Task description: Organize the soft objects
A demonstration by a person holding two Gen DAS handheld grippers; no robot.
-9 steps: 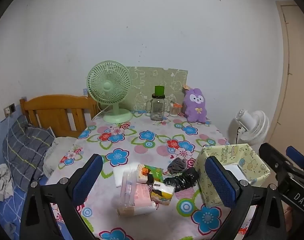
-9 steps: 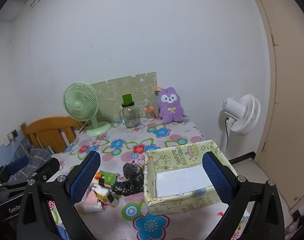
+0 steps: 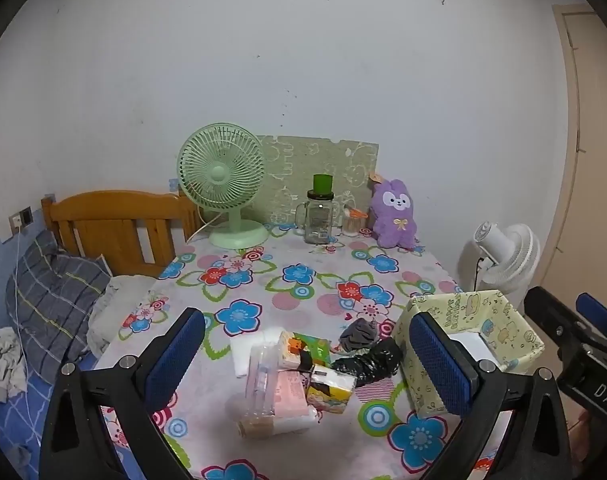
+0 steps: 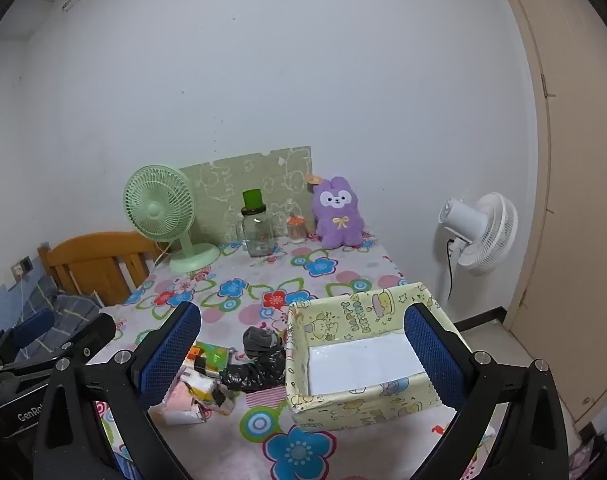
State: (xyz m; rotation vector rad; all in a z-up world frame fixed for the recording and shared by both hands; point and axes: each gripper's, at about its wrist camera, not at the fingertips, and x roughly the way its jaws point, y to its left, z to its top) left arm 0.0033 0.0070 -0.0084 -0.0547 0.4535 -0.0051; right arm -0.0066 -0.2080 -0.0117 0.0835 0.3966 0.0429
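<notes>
Grippers hang above the near table edge, left gripper (image 3: 307, 354) and right gripper (image 4: 303, 350) both spread wide, empty. Soft packets (image 3: 293, 380) lie heaped just beside the empty box (image 4: 363, 344) (nothing sorted yet, I'd say); next, descend and pinch one.

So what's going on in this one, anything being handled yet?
Nothing is held yet. A person holds two tools above a flowered table. The left tool, wide open, hovers over a pile of tissue packs and a black bag. The right tool, also open, frames an empty yellow box beside the pile. The sorting has not started.
</notes>
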